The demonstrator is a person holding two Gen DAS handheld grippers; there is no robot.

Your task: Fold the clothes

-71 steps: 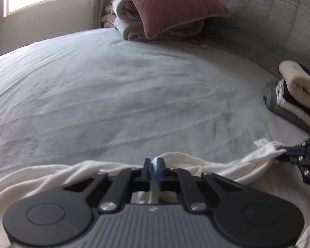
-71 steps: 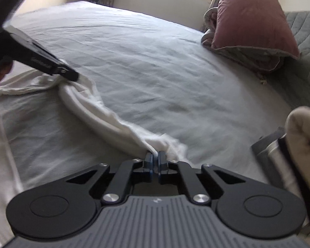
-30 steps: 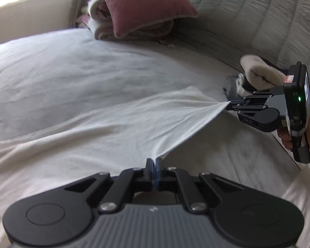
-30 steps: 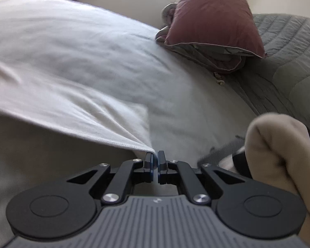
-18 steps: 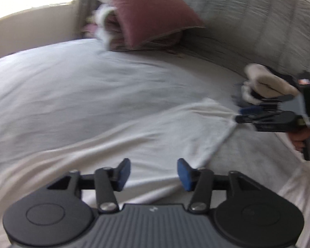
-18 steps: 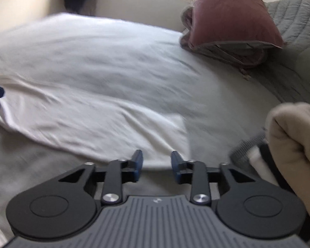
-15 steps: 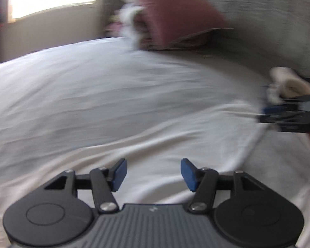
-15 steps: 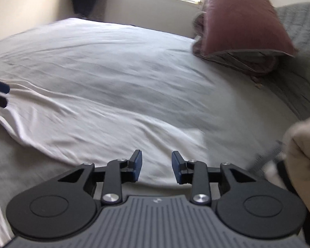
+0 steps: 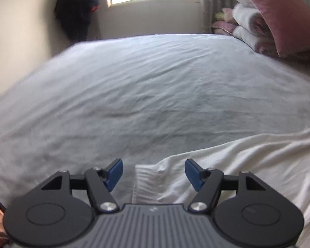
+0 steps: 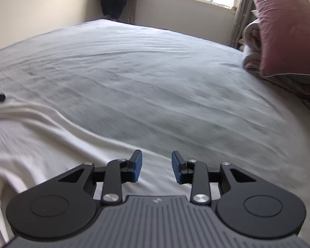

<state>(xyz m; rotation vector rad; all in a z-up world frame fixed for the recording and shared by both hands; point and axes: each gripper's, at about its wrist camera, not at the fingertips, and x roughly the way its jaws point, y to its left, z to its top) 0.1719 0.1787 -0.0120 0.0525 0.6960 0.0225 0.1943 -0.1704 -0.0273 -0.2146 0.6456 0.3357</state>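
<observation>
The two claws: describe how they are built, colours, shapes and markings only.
Both match. The left claw and right claw each have two blue pads on black fingers, linked by black bars with silver pivot screws. Behind sit two round black discs with an inset circle, flanking a grey ribbed body with a small pale logo near its front edge. No cables or sleeves show.

Bed (image 9: 146, 86): wide, covered with a pale grey, lightly creased sheet. Lying on it: one white garment (image 9: 248, 165), spread flat along the near edge; one dusty-pink pillow (image 10: 289, 33) leaning on folded blankets (image 9: 250, 31) at far right.
</observation>
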